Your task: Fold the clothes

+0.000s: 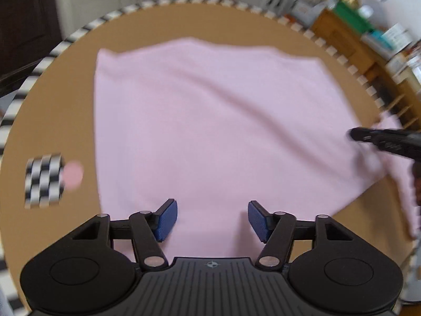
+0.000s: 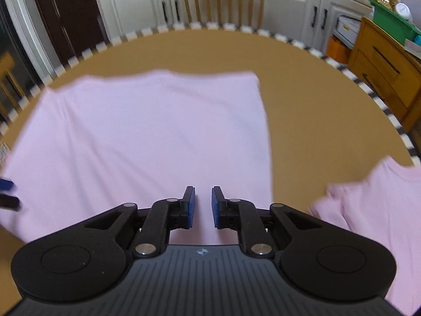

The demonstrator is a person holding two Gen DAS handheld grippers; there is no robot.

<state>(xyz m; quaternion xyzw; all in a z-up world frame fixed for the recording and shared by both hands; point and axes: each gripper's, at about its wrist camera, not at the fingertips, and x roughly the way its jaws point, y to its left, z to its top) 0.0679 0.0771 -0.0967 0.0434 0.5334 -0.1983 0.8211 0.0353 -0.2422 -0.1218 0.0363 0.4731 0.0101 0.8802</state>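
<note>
Left tongs [image 1: 212, 218] spread, pink shirt [image 1: 210, 121] blurred, sleeve cut off

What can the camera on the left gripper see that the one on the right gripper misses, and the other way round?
Only the left wrist view shows the checkered marker with a pink dot beside it, plus the right gripper reaching in over the cloth's edge.

Only the right wrist view shows the wooden chair behind the table, the white cabinets, and a loose pink flap off to the right.

Both show the pink garment spread on the brown table, and open blue-padded jaws.
</note>
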